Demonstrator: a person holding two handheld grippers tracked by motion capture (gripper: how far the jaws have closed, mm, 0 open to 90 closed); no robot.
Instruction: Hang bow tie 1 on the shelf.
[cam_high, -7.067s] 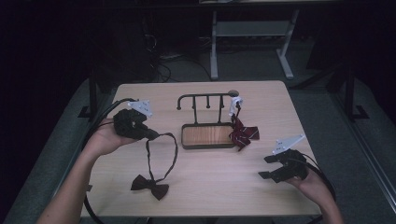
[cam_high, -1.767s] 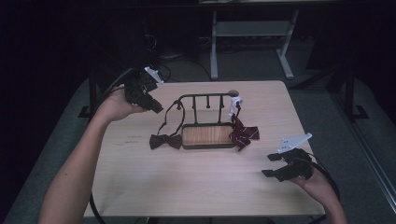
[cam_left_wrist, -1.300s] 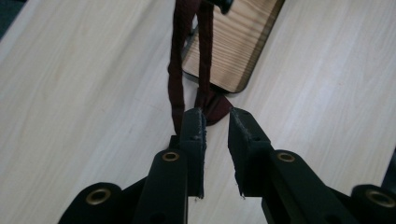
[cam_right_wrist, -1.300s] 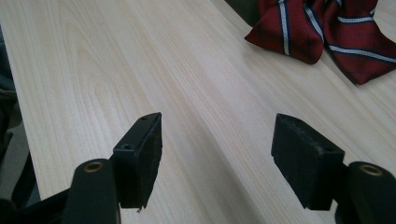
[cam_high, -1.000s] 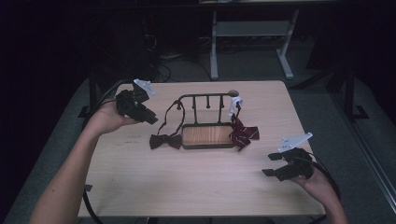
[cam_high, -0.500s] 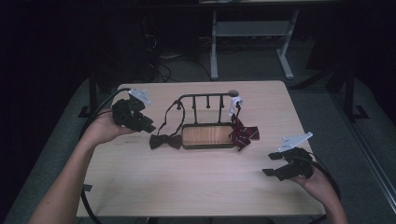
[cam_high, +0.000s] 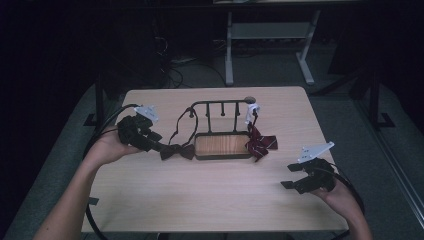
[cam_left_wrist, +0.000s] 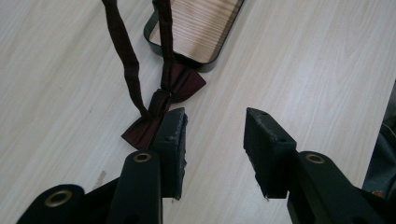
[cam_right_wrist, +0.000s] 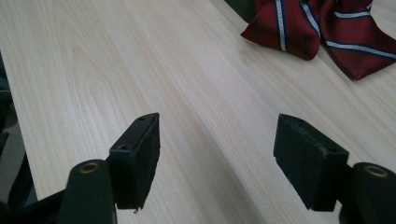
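Left gripper view shows the left tool (cam_left_wrist: 212, 135) with nothing between its jaws, which have just been opening: since a second ago it has let go of the dark bow tie (cam_left_wrist: 161, 107) and drawn back. The tie's strap (cam_high: 182, 120) now hangs on the rack (cam_high: 220, 107) while its bow lies on the surface (cam_high: 210, 195) just beside the rack's tray, so I judge this hanging done. The right tool (cam_right_wrist: 217, 149) waits wide open and empty near the striped tie (cam_right_wrist: 322, 28); I can read no label or writing.
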